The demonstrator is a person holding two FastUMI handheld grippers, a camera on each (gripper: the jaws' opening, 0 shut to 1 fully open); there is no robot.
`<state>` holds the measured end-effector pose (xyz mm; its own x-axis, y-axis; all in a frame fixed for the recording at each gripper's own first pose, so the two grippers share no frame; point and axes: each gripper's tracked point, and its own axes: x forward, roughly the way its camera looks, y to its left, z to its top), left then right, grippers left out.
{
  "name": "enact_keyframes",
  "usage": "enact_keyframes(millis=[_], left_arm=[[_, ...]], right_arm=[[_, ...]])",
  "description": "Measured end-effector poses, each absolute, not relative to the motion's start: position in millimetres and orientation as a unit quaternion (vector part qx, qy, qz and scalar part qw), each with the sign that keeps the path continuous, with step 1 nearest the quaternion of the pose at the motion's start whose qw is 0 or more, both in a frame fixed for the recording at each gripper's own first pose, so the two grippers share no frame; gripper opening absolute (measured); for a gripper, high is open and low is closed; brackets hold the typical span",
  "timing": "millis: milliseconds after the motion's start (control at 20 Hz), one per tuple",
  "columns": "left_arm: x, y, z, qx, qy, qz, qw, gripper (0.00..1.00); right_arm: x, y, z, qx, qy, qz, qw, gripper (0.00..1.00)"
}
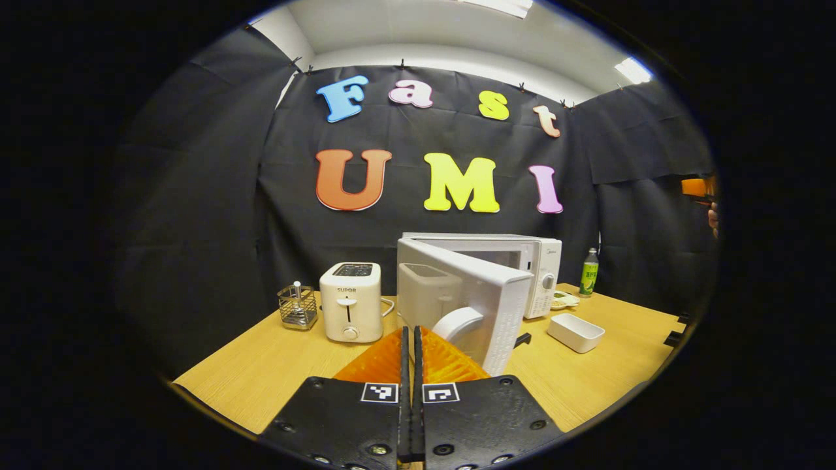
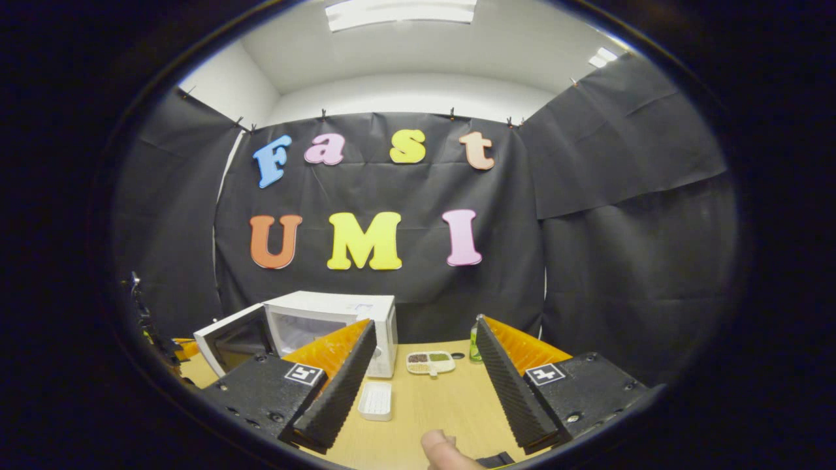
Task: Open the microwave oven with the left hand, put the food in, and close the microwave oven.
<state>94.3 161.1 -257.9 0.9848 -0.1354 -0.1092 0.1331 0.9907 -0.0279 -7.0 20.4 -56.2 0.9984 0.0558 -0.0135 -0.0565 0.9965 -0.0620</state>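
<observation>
- Microwave oven [image 1: 516, 274] at the table's back, door [image 1: 480, 307] swung partly open.
- Left gripper [image 1: 411, 365] fingers pressed together, empty, just short of the door.
- Right gripper [image 2: 424, 385] spread wide, empty.
- Food: probably the compartment plate [image 2: 430, 362] beside the microwave; contents too small to tell.
- Next: pinch the plate's rim level, and widen the door first.

White microwave [image 1: 522, 267], white toaster [image 1: 351, 301], green bottle [image 1: 590, 272], pale wood-grain table [image 1: 261, 372], orange-and-black hand-held gripper [image 1: 411, 356].
</observation>
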Motion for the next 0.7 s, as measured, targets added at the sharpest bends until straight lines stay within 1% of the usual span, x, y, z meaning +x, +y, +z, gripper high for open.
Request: enact_keyframes(millis=[250,300,350,400,500,550,600,650,700], left_arm=[[103,134,-261,-0.034,0.055,-0.103,0.993,0.00],[106,127,-261,-0.033,0.053,-0.112,0.992,0.00],[110,120,-260,-0.034,0.051,-0.122,0.991,0.00],[114,112,-259,-0.037,0.049,-0.131,0.989,0.00],[125,99,-259,-0.038,0.050,-0.145,0.987,0.00],[130,92,-260,-0.035,0.051,-0.149,0.987,0.00],[135,86,-261,-0.030,0.051,-0.154,0.986,0.00],[138,78,-263,-0.027,0.052,-0.161,0.985,0.00],[142,69,-263,-0.024,0.053,-0.170,0.984,0.00]], right_arm=[[-16,3,-55,-0.025,0.006,0.031,0.999,0.98],[-18,1,-54,-0.027,0.003,0.030,0.999,0.91],[-20,0,-52,-0.030,-0.001,0.030,0.999,0.91],[-21,0,-50,-0.032,-0.003,0.031,0.999,0.98],[-25,2,-50,-0.034,-0.007,0.039,0.999,0.98],[-27,3,-51,-0.033,-0.008,0.044,0.998,0.92],[-28,3,-51,-0.032,-0.008,0.048,0.998,0.92],[-27,2,-52,-0.032,-0.007,0.051,0.998,0.98],[-26,2,-54,-0.031,-0.006,0.052,0.998,0.91]])
